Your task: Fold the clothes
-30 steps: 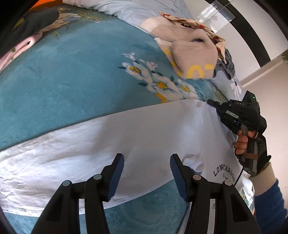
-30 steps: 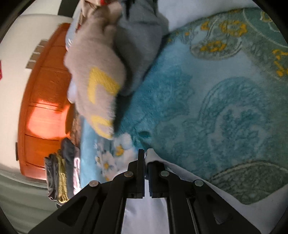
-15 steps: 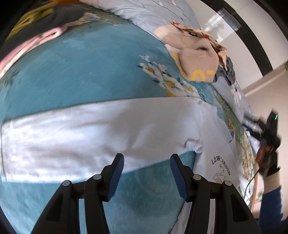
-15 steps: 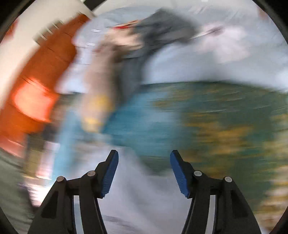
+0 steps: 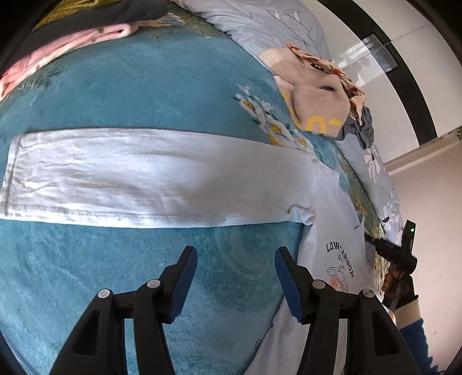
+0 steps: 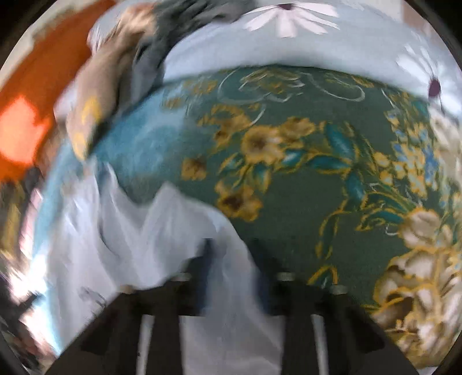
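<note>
- Left claw (image 5: 235, 277): released, blue pads well apart, nothing between them; hanging over bare blanket (image 5: 130, 92), just short of the shirt's near edge.
- White T-shirt (image 5: 161, 178): lying on the bed's teal blanket, one side folded over into a long flat band across the left wrist view, stitched hem along the near edge.
- Printed chest of the shirt, with the lettering "LOW CARBON" (image 5: 340, 259), to the right of the band, face up.
- Right claw (image 6: 234, 259): just been closing, with white shirt cloth between the fingers and draped over one of them; too blurred to tell whether the pads pinch it.
- Seen from the left wrist: right claw at the shirt's far right edge, gripped by a hand (image 5: 397, 285) in a dark glove, blue sleeve (image 5: 415, 337) behind it.
- Shirt cloth near the right claw rumpled and lifted into a peak, over the dark green, gold-flowered part of the blanket.
- Beige sweater (image 5: 314, 106) with yellow letters in a heap beyond the shirt, apart from it; grey garment (image 5: 361, 129) touching its right side.
- Pink garment (image 5: 72, 43) at the blanket's far left edge, dark cloth stacked on it.
- Pale blue flowered quilt (image 5: 260, 23) along the far side of the bed.
- Orange wooden panel (image 6: 43, 72) at the upper left of the right wrist view, blurred.
</note>
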A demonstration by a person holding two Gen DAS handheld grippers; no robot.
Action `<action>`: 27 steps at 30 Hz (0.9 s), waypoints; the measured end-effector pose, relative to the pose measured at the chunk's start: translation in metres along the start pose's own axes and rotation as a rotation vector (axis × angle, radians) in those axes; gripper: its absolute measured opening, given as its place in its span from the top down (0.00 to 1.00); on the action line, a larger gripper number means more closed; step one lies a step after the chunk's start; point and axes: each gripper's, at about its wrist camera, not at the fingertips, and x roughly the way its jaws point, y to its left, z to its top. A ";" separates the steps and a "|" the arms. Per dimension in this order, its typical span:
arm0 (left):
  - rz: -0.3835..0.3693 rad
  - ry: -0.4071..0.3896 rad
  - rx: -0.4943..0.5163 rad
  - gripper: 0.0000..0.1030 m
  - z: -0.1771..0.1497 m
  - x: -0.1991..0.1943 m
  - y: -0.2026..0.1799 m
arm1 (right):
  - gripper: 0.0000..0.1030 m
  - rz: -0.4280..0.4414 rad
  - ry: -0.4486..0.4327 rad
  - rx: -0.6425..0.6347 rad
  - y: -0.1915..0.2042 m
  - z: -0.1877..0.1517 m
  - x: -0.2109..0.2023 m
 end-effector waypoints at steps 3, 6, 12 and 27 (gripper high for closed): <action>-0.002 0.009 -0.018 0.42 -0.003 0.000 0.004 | 0.96 -0.041 -0.044 0.014 0.003 0.002 -0.006; 0.004 0.003 -0.011 0.42 -0.007 -0.006 0.005 | 0.97 -0.103 -0.116 0.049 -0.005 0.011 -0.020; -0.002 0.012 -0.010 0.42 -0.019 -0.010 0.006 | 0.97 -0.134 -0.096 0.106 -0.017 0.004 -0.011; 0.016 0.103 0.119 0.42 -0.100 -0.025 -0.003 | 0.56 -0.006 -0.295 0.130 0.007 -0.118 -0.137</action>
